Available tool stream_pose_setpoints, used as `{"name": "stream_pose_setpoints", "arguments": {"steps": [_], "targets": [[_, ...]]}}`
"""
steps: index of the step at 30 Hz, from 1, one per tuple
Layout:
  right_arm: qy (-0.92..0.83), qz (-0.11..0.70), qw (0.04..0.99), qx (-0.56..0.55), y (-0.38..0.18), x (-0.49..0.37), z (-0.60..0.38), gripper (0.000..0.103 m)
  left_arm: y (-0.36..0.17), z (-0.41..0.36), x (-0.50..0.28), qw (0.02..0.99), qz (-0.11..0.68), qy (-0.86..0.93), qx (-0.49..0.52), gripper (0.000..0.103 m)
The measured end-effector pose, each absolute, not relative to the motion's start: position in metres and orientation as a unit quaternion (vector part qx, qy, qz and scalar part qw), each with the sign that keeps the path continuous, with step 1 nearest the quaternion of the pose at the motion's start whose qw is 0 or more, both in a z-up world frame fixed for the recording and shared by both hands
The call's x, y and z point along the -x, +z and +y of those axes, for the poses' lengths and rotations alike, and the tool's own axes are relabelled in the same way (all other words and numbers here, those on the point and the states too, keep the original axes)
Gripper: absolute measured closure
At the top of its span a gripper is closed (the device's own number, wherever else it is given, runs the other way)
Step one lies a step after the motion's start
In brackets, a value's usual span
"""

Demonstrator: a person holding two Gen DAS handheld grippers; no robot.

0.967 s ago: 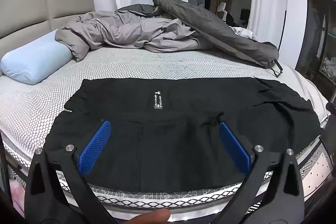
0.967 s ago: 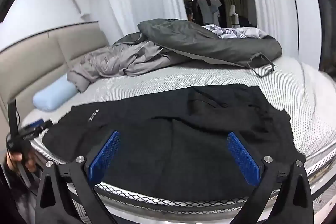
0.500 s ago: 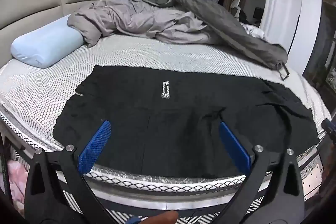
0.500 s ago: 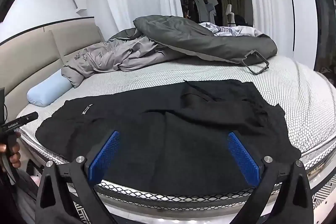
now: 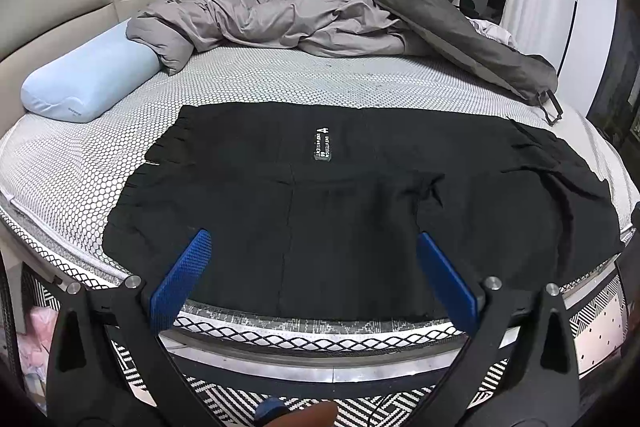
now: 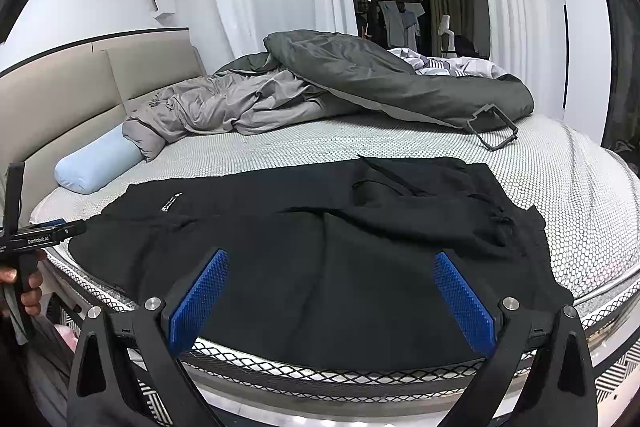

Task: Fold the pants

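Left wrist view: black pants lie flat on the bed, long axis 9 to 3 o'clock, near hem at the bed's edge. Left gripper fingers wide, empty, hanging over that hem. Right gripper likewise wide, empty, nearer the rumpled 3 o'clock end.

Both wrist views low at the bed edge (shared pants).
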State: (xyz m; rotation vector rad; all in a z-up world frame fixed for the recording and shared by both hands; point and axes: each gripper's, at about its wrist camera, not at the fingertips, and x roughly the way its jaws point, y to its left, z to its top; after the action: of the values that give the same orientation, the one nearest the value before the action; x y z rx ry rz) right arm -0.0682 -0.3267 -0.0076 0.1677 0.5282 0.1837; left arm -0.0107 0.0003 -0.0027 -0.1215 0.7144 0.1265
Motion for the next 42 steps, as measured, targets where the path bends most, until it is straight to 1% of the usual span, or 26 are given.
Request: {"name": "stream_pose_setpoints", "arguments": {"steps": [28,32,36,42], "targets": [[0.088,0.252,0.959,-0.095,-0.014,0.065,-0.340,0.000,-0.012,0.003,-0.002,0.928,0.362,0.065,0.061,0.001],[0.085,0.258,0.957,-0.097,-0.020,0.061,-0.342,0.000,-0.007,0.005,-0.011,0.928,0.362,0.058,0.071,0.001],[0.074,0.285,0.950,-0.108,-0.032,0.049,-0.346,0.000,-0.005,0.006,-0.026,0.924,0.369,0.046,0.088,0.001],[0.066,0.286,0.950,-0.105,-0.019,0.043,-0.355,0.000,0.005,-0.001,-0.046,0.929,0.356,0.035,0.092,0.001]]}}
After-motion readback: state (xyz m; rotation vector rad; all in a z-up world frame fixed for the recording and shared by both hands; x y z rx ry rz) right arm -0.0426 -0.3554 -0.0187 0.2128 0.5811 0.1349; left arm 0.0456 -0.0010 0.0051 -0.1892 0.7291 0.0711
